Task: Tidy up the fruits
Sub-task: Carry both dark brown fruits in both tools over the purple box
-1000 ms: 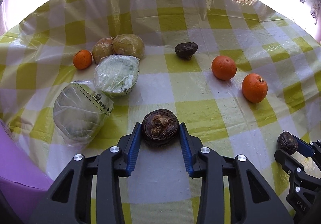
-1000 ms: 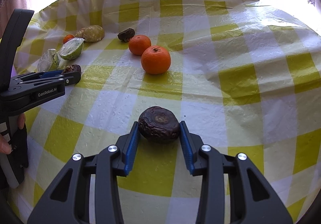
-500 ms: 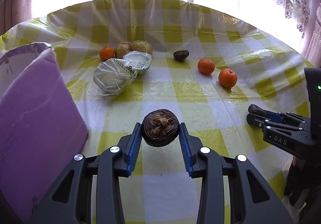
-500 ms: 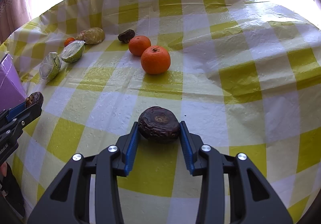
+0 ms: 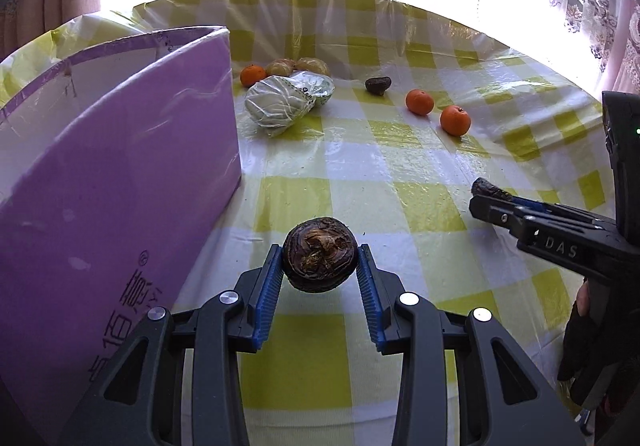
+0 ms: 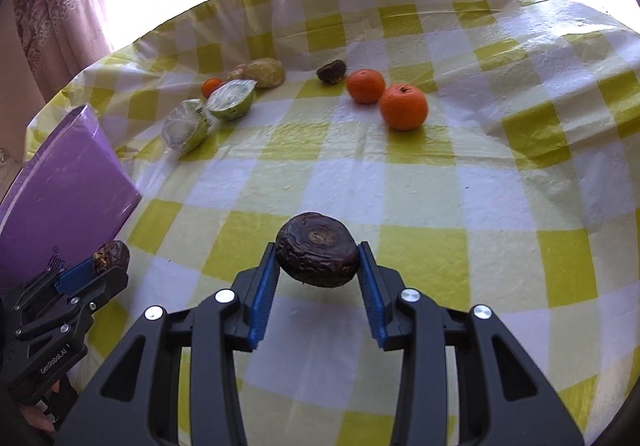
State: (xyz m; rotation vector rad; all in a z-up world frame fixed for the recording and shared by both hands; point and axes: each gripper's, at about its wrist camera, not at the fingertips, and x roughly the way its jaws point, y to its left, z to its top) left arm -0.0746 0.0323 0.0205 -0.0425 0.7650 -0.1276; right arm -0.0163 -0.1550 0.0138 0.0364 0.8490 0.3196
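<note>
Both jaws grip wrinkled brown fruits (image 5: pixel 319 255) (image 6: pixel 317 249); purple box (image 5: pixel 120 182) edge left.

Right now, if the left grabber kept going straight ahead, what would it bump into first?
Probably nothing soon. The left gripper, shut on a wrinkled dark fruit, points across bare checked tablecloth. The purple box stands off to its left. Depth is hard to judge.

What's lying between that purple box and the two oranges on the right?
Two plastic-wrapped cabbages, seen in both views, between the purple box and the oranges.
</note>
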